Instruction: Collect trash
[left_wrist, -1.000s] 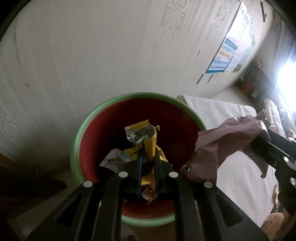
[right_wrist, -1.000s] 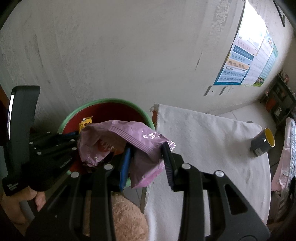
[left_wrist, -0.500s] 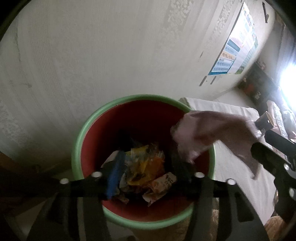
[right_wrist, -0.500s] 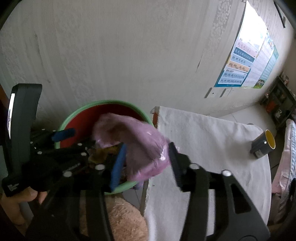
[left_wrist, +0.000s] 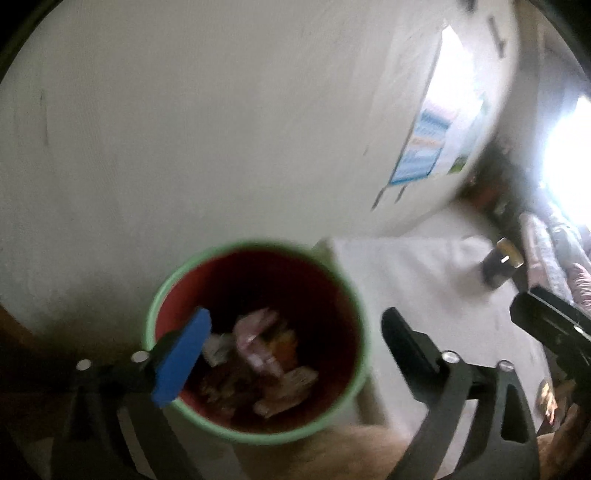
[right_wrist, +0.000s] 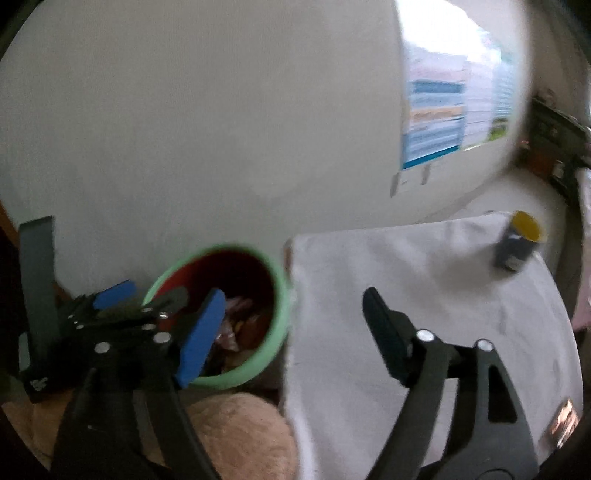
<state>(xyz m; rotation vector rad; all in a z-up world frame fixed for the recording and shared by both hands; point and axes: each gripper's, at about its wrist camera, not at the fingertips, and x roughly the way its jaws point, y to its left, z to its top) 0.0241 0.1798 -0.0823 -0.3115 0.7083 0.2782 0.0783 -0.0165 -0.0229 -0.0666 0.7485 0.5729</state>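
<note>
A red bin with a green rim (left_wrist: 354, 295) stands by the wall, beside the table; it also shows in the right wrist view (right_wrist: 282, 295). Inside lie a pink wrapper (left_wrist: 255, 332) and yellow and other wrappers (left_wrist: 284, 387). My left gripper (left_wrist: 291, 343) is wide open and empty above the bin. My right gripper (right_wrist: 288, 328) is wide open and empty, over the gap between bin and table. The left gripper (right_wrist: 140, 295) shows in the right wrist view at the bin's left rim. Both views are blurred.
A table with a white cloth (right_wrist: 424, 266) stands right of the bin. A dark cup with a yellow inside (right_wrist: 517, 243) stands at its far right; it also shows in the left wrist view (left_wrist: 500, 266). A tan plush thing (right_wrist: 236, 428) lies below the bin. A poster (right_wrist: 454, 110) hangs on the wall.
Both grippers opened. The yellow wrapper left my left gripper and the pink wrapper left my right gripper; both now lie in the bin. Both grippers have drawn back and up.
</note>
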